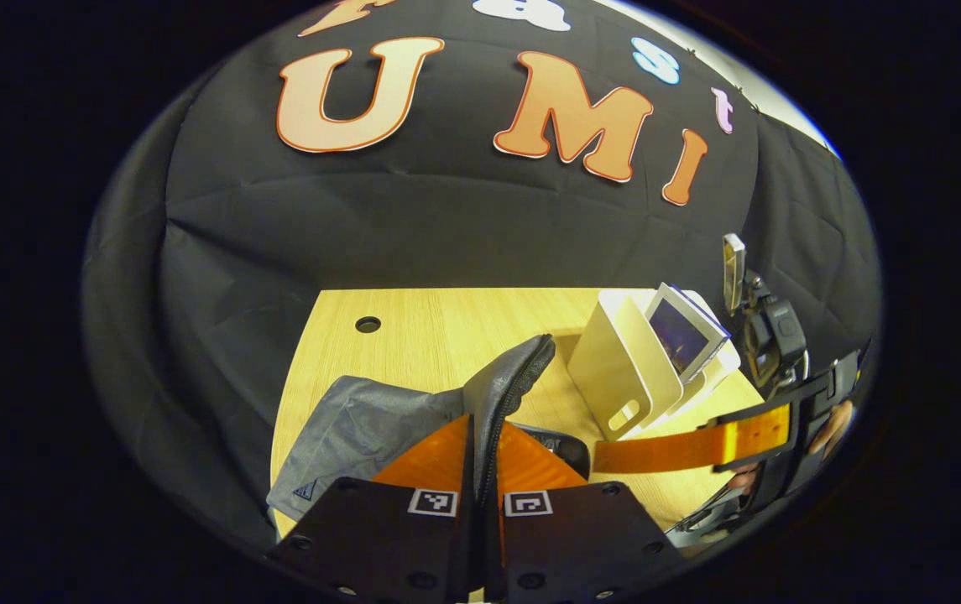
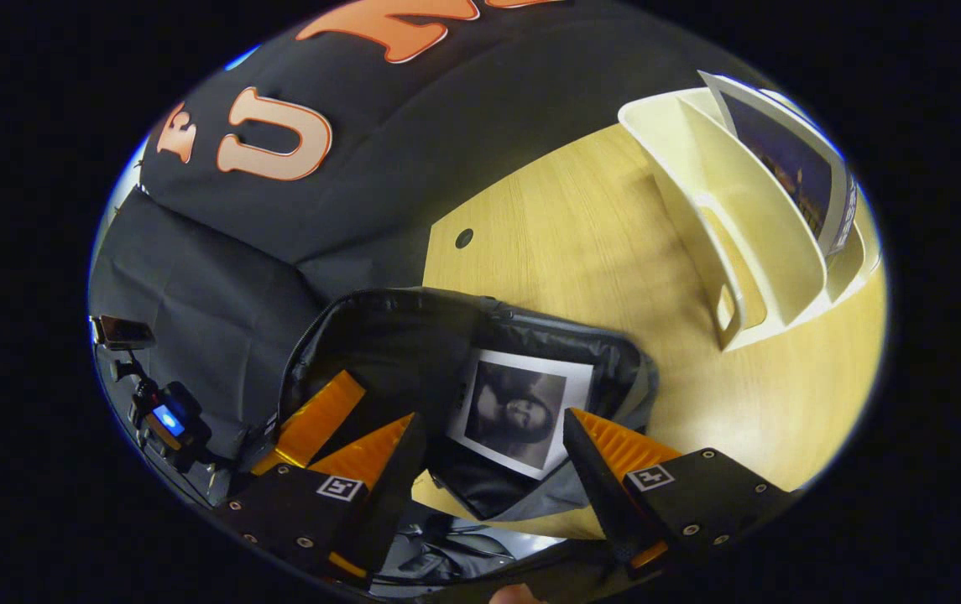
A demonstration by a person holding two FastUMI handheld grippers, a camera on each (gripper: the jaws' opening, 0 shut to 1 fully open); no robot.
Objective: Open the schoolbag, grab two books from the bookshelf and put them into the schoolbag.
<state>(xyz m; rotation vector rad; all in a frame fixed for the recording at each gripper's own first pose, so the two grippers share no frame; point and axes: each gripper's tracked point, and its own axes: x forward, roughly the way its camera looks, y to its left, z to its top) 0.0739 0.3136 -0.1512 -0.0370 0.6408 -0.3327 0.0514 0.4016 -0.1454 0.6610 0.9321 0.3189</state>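
The grey schoolbag [image 1: 362,428] lies on the wooden table [image 1: 430,327]. My left gripper [image 1: 484,428] is shut on its raised zippered flap [image 1: 514,377] and holds the bag open. In the right gripper view the bag's dark mouth [image 2: 379,335] gapes, and a white-bordered book [image 2: 522,411] lies inside. My right gripper [image 2: 493,445] hangs open just above that book, its fingers spread to either side and apart from it. The cream bookshelf [image 1: 623,369] stands to the right with another book [image 1: 681,335] leaning in it, also visible as the book [image 2: 791,159] in the shelf [image 2: 723,210].
A round cable hole [image 1: 368,324] sits near the table's far edge. The black cloth wall closes the back and left. A hand [image 1: 833,424] holds the right gripper beside the shelf. A camera mount with a blue light [image 2: 165,419] rides on the left gripper.
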